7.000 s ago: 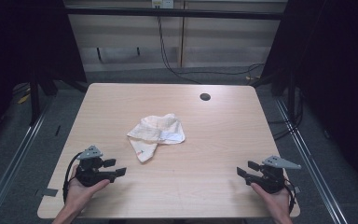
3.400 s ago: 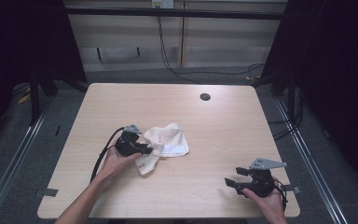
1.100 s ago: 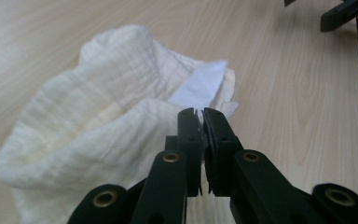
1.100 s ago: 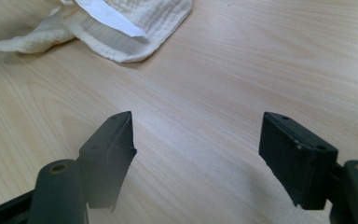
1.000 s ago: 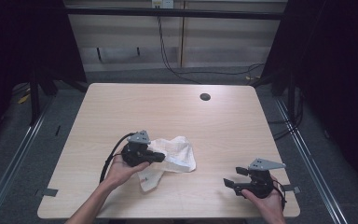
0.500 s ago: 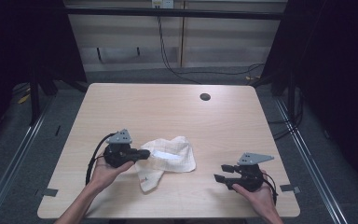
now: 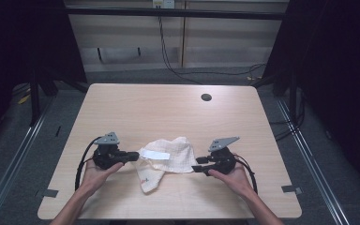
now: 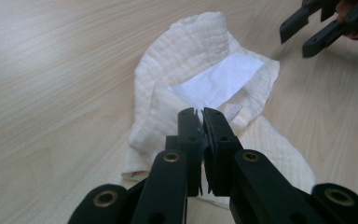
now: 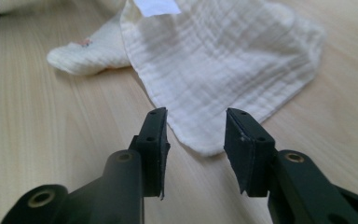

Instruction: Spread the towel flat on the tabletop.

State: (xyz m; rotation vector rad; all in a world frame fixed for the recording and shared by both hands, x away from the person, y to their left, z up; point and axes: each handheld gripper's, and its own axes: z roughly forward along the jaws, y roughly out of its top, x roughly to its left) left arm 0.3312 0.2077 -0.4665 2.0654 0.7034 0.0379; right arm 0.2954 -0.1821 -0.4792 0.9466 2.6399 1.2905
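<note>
A lab: bare table [image 7: 168, 108], dark curtains [image 7: 23, 42], trailing cables [image 7: 168, 51].

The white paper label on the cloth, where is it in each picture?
High view: the label lies on the cloth's left part, just right of the left claw.
Left gripper view: it sits mid-picture, just above the shut claw.
Right gripper view: its lower end peeks in at the top edge.
Shared landmark: the cloth on the wooden table.
</note>
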